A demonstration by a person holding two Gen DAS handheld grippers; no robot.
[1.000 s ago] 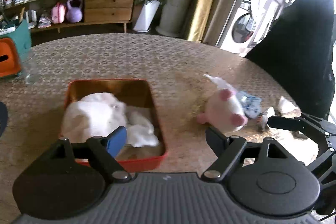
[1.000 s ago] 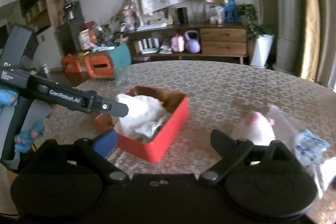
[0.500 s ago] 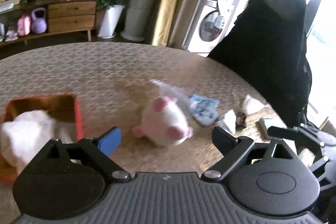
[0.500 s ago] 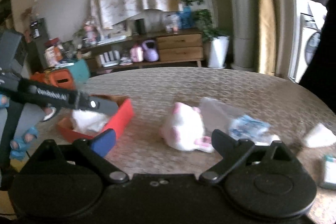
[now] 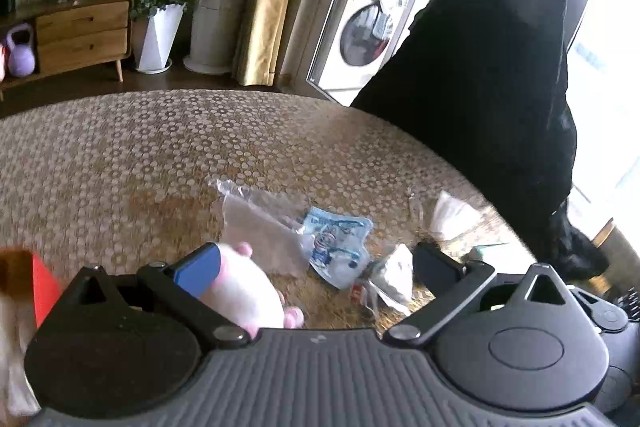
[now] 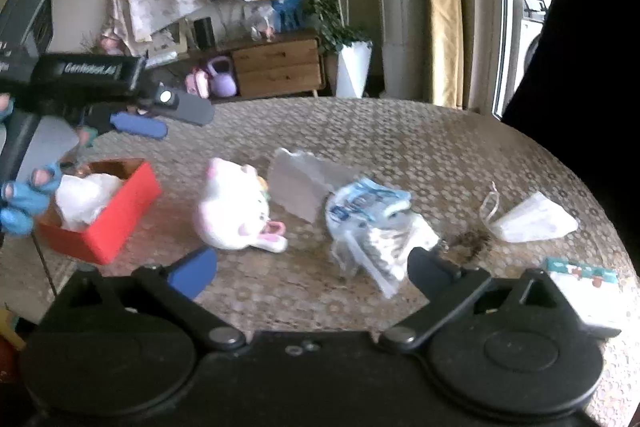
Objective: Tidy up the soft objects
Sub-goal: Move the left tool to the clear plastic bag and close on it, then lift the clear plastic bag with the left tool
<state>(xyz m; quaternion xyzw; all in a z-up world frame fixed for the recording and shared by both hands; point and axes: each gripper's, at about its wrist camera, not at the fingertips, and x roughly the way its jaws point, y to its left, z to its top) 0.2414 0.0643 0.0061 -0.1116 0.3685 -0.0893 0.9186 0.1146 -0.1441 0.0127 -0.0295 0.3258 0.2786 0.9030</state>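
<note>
i see the white plush toy [image 6: 236, 205] lying on the worktop [image 6: 400, 139] just beside the red box [image 6: 108, 223], both my grippers' fingers spread and holding nothing, and i judge it light and squashy, best pinched across its round body.

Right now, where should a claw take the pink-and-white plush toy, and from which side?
Probably across the rounded white body of the plush toy, coming down from above: it lies on its side on the table, ears toward the camera, and the ears are thin and floppy.
</note>
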